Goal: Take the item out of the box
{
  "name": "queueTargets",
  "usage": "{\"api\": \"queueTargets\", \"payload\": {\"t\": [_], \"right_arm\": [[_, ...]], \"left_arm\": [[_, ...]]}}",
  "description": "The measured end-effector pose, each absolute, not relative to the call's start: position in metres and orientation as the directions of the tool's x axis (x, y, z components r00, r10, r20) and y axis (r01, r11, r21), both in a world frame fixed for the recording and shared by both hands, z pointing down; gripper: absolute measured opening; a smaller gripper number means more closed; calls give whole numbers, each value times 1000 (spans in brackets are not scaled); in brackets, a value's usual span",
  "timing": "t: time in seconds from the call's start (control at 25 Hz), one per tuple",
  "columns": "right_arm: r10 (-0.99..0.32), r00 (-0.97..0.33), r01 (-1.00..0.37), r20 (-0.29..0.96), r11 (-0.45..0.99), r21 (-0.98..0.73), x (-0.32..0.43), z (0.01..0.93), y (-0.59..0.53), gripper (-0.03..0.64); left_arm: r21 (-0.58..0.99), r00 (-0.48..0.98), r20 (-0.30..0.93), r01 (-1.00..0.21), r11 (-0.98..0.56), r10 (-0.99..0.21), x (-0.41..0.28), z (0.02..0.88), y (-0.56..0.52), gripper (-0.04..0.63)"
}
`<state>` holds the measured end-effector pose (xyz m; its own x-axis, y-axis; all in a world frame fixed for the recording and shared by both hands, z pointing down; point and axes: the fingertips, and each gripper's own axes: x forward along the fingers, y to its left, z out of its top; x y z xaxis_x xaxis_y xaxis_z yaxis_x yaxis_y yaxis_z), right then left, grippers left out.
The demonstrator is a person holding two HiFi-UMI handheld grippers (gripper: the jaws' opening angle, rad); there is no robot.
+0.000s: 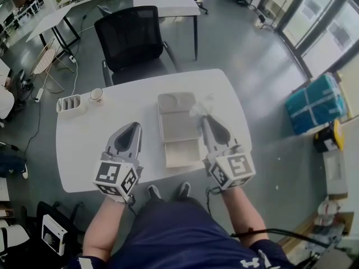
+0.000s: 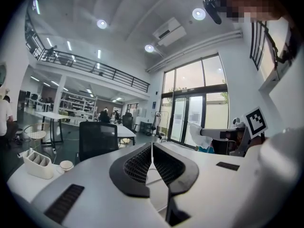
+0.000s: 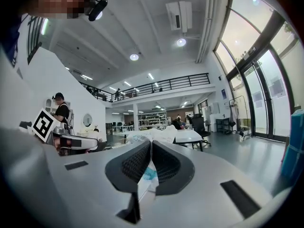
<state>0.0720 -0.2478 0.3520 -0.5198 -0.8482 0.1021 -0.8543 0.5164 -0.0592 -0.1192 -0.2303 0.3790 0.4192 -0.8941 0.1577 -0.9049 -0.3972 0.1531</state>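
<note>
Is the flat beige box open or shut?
Open: the flat beige box lies unfolded on the white table, its moulded inside showing.

We set the white rounded table [image 1: 78, 150] at centre, with the black mesh office chair [image 1: 132, 38] just behind its far edge. On the table, the flat grey opened box [image 1: 176, 129] lies right of the middle. The white slotted holder [image 1: 71, 103] stands at the far left corner, and the small round cup [image 1: 96, 95] is just to its right. The left gripper [image 1: 134, 126] lies left of the box, and the right gripper [image 1: 206, 118] lies along the box's right edge. The crinkled white packet [image 1: 202, 105] sits between the right gripper's jaws, over the box's far right corner. The teal bin [image 1: 314, 102] stands on the floor, well right of the table.
</note>
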Motion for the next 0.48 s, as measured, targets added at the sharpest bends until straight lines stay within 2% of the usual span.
{"api": "queueTargets", "payload": {"t": [0.48], "right_arm": [[-851,-518,-855,91,516,-38,72,351,-247,29]], "left_arm": [[162,405,156,-910,-381,-901,-129,379,-230,35]]}}
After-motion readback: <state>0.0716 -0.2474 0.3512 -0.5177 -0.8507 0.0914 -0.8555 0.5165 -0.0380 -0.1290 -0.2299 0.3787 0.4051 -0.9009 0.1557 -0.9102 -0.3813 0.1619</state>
